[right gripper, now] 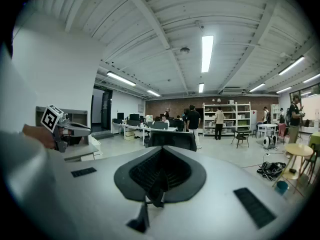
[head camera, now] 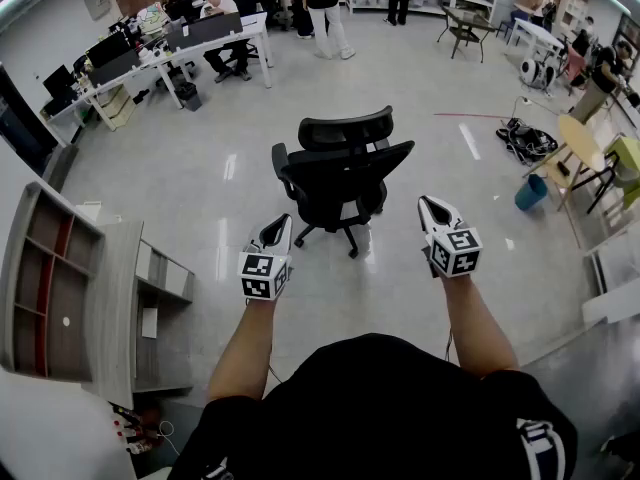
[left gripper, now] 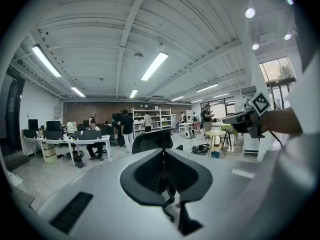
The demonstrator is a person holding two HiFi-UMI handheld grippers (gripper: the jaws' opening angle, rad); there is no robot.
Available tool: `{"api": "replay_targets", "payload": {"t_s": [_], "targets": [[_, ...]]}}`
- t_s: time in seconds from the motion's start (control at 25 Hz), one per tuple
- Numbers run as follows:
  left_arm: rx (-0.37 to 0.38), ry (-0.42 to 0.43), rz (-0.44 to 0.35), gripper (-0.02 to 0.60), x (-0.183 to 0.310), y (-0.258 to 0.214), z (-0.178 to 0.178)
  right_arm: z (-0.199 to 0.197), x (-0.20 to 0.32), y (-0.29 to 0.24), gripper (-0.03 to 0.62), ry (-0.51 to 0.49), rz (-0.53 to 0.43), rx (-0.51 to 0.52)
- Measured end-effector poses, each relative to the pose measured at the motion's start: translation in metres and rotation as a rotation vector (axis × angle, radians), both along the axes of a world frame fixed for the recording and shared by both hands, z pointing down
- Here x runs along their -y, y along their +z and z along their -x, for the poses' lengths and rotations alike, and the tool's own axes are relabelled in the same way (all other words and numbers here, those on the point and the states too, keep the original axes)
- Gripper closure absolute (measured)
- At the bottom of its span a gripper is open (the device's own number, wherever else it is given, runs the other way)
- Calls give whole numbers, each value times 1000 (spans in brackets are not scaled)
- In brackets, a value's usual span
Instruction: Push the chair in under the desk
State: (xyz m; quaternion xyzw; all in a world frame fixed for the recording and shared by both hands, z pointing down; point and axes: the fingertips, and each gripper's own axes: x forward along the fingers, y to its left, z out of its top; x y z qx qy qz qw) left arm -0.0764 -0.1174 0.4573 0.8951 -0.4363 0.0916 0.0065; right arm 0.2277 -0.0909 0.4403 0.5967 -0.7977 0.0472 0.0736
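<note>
A black office chair (head camera: 345,173) with a headrest stands on the open floor, its back turned to me. It also shows ahead in the left gripper view (left gripper: 152,140) and the right gripper view (right gripper: 172,139). The grey desk (head camera: 110,298) with shelf compartments stands at my left, well apart from the chair. My left gripper (head camera: 281,222) is shut and empty, a little short of the chair's back on its left side. My right gripper (head camera: 430,203) is also shut and empty, just right of the chair's back. Neither touches the chair.
Long white desks (head camera: 170,53) with monitors and seated people line the far left. Other people (head camera: 325,8) stand by the white shelves at the back. A round table (head camera: 580,143), a blue bin (head camera: 530,192) and a black bundle (head camera: 527,140) lie to the right.
</note>
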Motion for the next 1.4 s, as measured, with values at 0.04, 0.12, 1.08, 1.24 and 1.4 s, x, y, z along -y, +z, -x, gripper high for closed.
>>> {"api": "replay_targets", "payload": {"t_s": [0.04, 0.12, 1.08, 1.24, 1.4], "targets": [[1, 1, -2, 563, 0, 0, -1, -1, 0, 0, 595, 2, 0, 2], [4, 2, -4, 563, 0, 0, -2, -1, 0, 1, 595, 4, 0, 5], [1, 46, -10, 563, 3, -7, 14, 20, -9, -10, 597, 42, -25, 10], [7, 53, -7, 563, 10, -6, 10, 17, 0, -11, 597, 47, -30, 15], [18, 45, -5, 563, 22, -5, 4, 11, 15, -9, 597, 37, -31, 20]]}}
